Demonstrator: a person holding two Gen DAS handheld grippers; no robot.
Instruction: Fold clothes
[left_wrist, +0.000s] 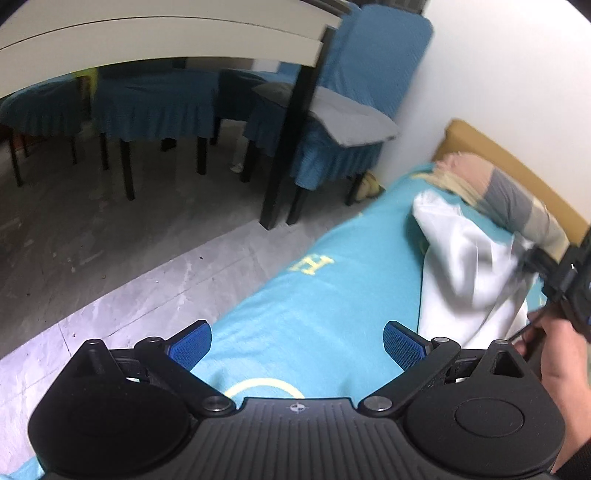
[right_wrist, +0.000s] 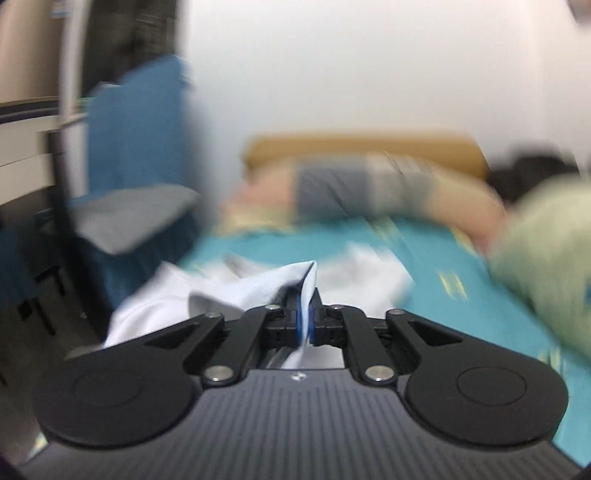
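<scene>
White cloth, a pale garment (right_wrist: 258, 291), is pinched tight between the right gripper (right_wrist: 305, 314) pads, lifted off the turquoise blanket (left_wrist: 332, 295) on the bed. Over on the other side, the left gripper (left_wrist: 297, 345) hangs spread wide above that blanket, gripping nothing. Blue-covered chairs (left_wrist: 155, 103) stand beyond, by the table (left_wrist: 147, 40).

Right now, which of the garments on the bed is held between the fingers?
The white garment: the right gripper is shut on its edge. The light green garment lies apart on the teal blanket, untouched; the left gripper is open.
</scene>
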